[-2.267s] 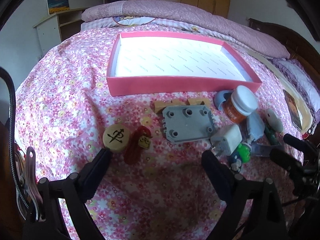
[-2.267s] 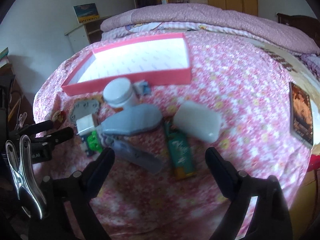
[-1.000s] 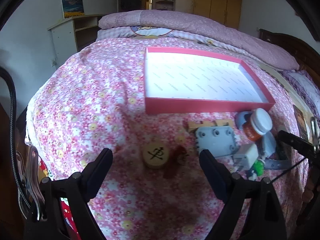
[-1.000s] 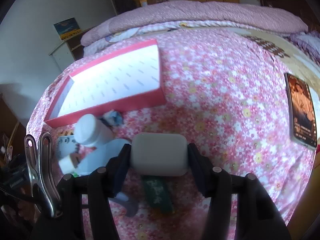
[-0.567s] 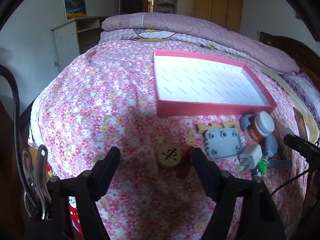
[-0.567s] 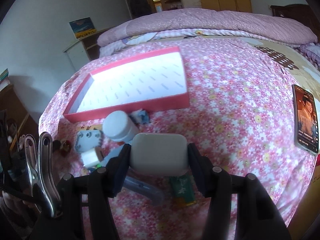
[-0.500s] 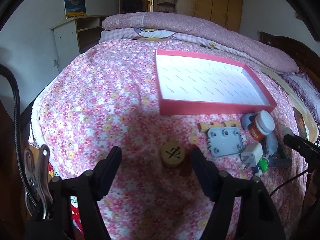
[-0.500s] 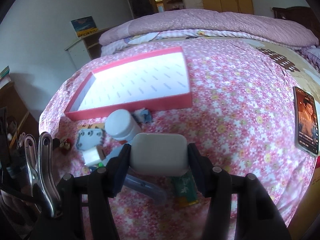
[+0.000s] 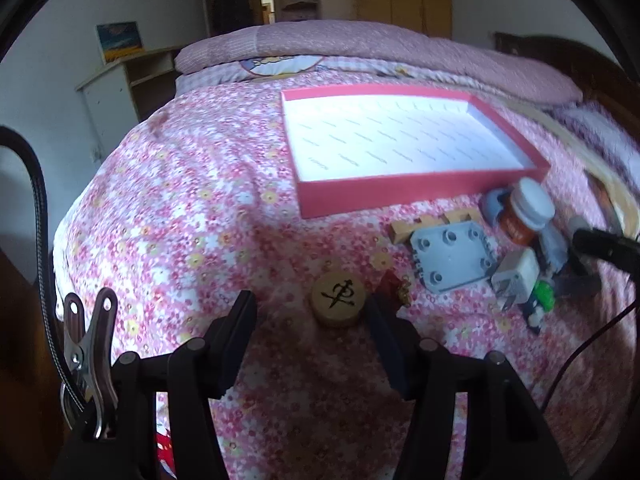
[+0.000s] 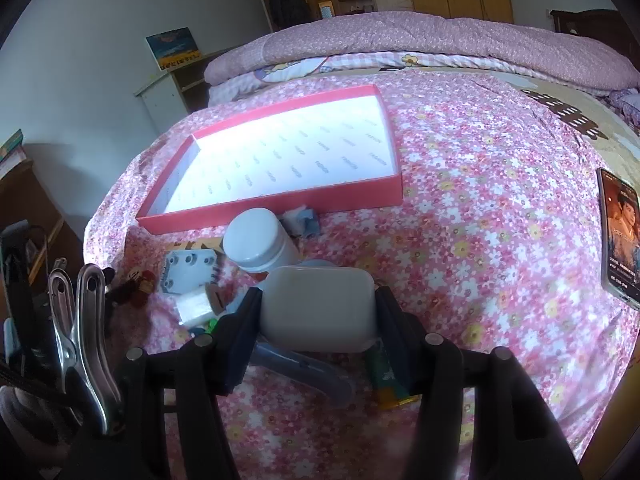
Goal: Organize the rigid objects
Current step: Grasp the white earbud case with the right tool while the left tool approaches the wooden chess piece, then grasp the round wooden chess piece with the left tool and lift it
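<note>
A pink flowery bedspread (image 9: 192, 200) covers the bed. A purple quilt (image 10: 440, 40) lies at the far end. A phone (image 10: 619, 236) lies on the bed. A small picture (image 9: 119, 40) stands on a white shelf (image 9: 120, 84).

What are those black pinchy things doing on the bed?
Someone is tidying small things into the pink box, which holds nothing yet. The right tool is shut on a white case, lifted above the pile. The left tool is open around a round wooden piece lying on the flowery bedspread.

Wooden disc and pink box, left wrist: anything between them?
No. Only bare floral bedspread lies between the wooden disc and the pink box near wall, shown in the left wrist view.
</note>
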`<state>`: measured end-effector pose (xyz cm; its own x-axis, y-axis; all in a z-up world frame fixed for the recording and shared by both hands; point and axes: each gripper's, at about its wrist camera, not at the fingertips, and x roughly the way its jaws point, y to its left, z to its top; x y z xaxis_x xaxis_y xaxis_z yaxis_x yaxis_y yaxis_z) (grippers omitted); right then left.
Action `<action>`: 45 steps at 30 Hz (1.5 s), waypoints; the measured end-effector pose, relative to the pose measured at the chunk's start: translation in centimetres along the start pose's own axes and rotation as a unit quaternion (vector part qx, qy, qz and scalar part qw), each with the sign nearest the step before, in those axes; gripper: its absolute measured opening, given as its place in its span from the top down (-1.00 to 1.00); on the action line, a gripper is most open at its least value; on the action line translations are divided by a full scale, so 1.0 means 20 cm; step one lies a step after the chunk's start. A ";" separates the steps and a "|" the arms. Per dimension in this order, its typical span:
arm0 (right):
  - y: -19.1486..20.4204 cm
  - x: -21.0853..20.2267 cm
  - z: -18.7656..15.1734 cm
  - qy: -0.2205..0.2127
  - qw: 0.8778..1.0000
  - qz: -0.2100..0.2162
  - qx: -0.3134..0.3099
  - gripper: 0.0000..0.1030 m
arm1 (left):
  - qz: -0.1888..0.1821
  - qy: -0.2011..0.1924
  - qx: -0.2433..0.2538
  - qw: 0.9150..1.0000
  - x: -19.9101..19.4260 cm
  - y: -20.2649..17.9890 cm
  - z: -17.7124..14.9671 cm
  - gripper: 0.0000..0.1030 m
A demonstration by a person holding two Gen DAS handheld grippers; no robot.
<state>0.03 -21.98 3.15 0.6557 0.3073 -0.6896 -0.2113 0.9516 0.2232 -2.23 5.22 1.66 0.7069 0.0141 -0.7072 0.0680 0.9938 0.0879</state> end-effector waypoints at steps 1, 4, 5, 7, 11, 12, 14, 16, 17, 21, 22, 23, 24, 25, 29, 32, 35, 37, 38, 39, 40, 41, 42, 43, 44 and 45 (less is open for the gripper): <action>0.00 0.00 0.00 0.000 1.000 0.001 0.000 -0.12 | 0.006 0.002 0.008 1.000 0.01 -0.01 0.00 -0.18; 0.00 0.00 -0.01 0.001 1.000 0.002 -0.002 -0.12 | 0.020 -0.002 0.028 0.999 0.02 -0.05 -0.01 -0.19; 0.00 0.01 -0.01 0.002 1.000 0.003 -0.002 -0.12 | 0.023 -0.004 0.033 0.999 0.02 -0.05 -0.01 -0.19; 0.00 0.01 -0.01 0.003 1.000 0.004 0.000 -0.12 | 0.030 -0.012 0.049 0.998 0.02 -0.07 0.00 -0.19; 0.00 0.02 -0.01 0.005 1.000 0.009 0.004 -0.12 | 0.042 -0.024 0.087 0.995 0.04 -0.12 0.02 -0.15; 0.00 0.02 -0.01 0.006 1.000 0.009 0.004 -0.12 | 0.041 -0.026 0.094 0.994 0.04 -0.13 0.02 0.01; 0.00 0.02 -0.01 0.006 1.000 0.009 0.004 -0.12 | 0.029 -0.025 0.098 0.994 0.05 -0.14 0.02 0.28; -0.01 0.02 -0.01 0.006 1.000 0.010 0.006 -0.12 | 0.023 -0.024 0.099 0.995 0.05 -0.15 0.02 0.32; -0.01 0.02 -0.01 0.006 1.000 0.010 0.007 -0.12 | 0.019 -0.023 0.095 0.995 0.05 -0.14 0.02 0.32; 0.00 0.02 -0.02 0.008 1.000 0.010 0.005 -0.12 | -0.036 -0.010 0.052 0.998 0.08 -0.05 0.03 0.31; 0.00 0.03 -0.02 0.008 1.000 0.011 0.005 -0.12 | -0.050 -0.008 0.043 0.998 0.09 -0.03 0.04 0.30; 0.00 0.03 -0.02 0.009 1.000 0.011 0.005 -0.12 | -0.057 -0.010 0.039 0.998 0.09 -0.02 0.04 0.28; 0.00 0.03 -0.02 0.010 1.000 0.012 0.005 -0.12 | -0.065 -0.011 0.034 0.997 0.10 -0.01 0.05 0.25; 0.00 0.03 -0.02 0.011 1.000 0.012 0.005 -0.12 | -0.069 -0.013 0.031 0.997 0.11 -0.01 0.06 0.24; 0.01 0.03 -0.03 0.008 1.000 0.012 0.003 -0.12 | -0.065 -0.023 0.039 0.997 0.13 -0.01 0.08 0.20; 0.00 0.01 -0.02 0.005 1.000 0.011 0.004 -0.12 | -0.060 -0.019 0.045 0.997 0.11 -0.02 0.06 0.20; 0.00 0.02 -0.02 0.005 1.000 0.012 0.006 -0.12 | -0.042 -0.034 0.062 0.997 0.06 -0.04 0.02 0.20; 0.00 0.03 -0.03 0.009 1.000 0.015 0.008 -0.12 | -0.034 -0.050 0.080 0.995 0.04 -0.07 0.00 0.21; 0.00 0.03 -0.03 0.010 1.000 0.016 0.009 -0.12 | -0.036 -0.054 0.087 0.994 0.03 -0.09 0.00 0.21; 0.00 0.03 -0.03 0.012 1.000 0.018 0.009 -0.12 | -0.040 -0.052 0.093 0.994 0.04 -0.10 0.00 0.21; 0.01 0.03 -0.03 0.012 1.000 0.018 0.009 -0.12 | -0.044 -0.050 0.095 0.993 0.05 -0.11 0.00 0.21; 0.01 0.03 -0.03 0.012 1.000 0.018 0.008 -0.12 | -0.047 -0.048 0.096 0.993 0.06 -0.12 0.00 0.24; 0.01 0.03 -0.03 0.010 1.000 0.017 0.007 -0.12 | -0.050 -0.045 0.095 0.993 0.07 -0.12 0.01 0.26; 0.01 0.02 -0.03 0.009 1.000 0.017 0.007 -0.12 | -0.053 -0.045 0.093 0.993 0.07 -0.12 0.01 0.27; 0.01 0.02 -0.03 0.007 1.000 0.017 0.007 -0.12 | -0.057 -0.043 0.089 0.993 0.07 -0.11 0.01 0.27; 0.01 0.02 -0.03 0.007 1.000 0.017 0.008 -0.12 | -0.064 -0.040 0.081 0.994 0.07 -0.09 0.01 0.29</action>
<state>-0.23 -21.70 2.56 0.6385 0.3393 -0.6907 -0.2208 0.9406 0.2580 -1.23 3.34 0.60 0.7385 -0.1262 -0.6623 0.2692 0.9558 0.1181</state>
